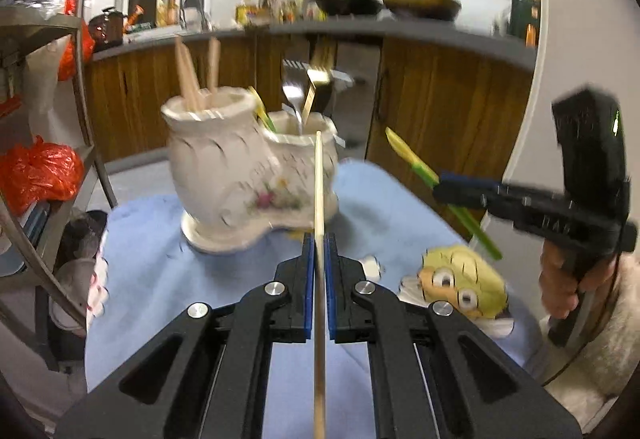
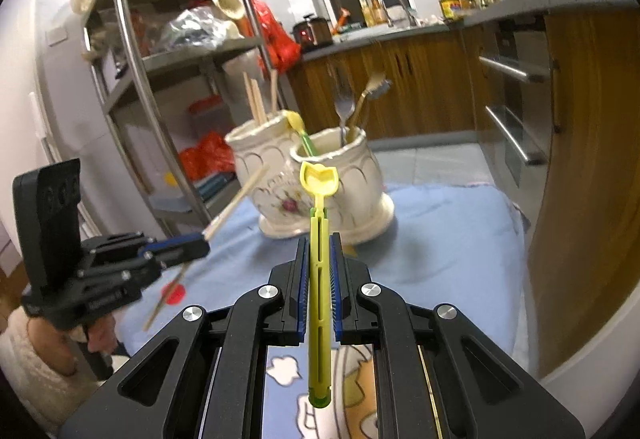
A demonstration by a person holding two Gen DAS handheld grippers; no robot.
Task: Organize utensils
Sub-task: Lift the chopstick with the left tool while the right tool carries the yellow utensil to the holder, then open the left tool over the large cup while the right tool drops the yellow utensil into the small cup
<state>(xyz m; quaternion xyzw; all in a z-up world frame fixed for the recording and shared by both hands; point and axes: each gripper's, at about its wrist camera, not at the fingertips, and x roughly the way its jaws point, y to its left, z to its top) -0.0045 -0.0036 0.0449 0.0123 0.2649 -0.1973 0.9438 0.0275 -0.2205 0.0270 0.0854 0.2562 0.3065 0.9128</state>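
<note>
A white ceramic holder (image 1: 240,175) (image 2: 320,179) with two cups stands on the blue cloth. Its taller cup holds wooden chopsticks (image 1: 192,75) (image 2: 258,99); the lower cup holds a fork, a gold-handled utensil and a yellow-green plastic piece. My left gripper (image 1: 319,239) (image 2: 202,239) is shut on a single wooden chopstick (image 1: 319,199) (image 2: 240,199) that points at the holder. My right gripper (image 2: 320,243) (image 1: 440,191) is shut on a yellow-green plastic spoon (image 2: 318,239) (image 1: 416,163), its bowl just short of the lower cup.
The blue cloth (image 1: 192,279) (image 2: 440,239) with cartoon prints covers the table. Another chopstick and a red item (image 2: 174,293) lie on it by the left gripper. A metal shelf rack (image 2: 160,51) with red bags stands left. Wooden cabinets and a counter with pans run behind.
</note>
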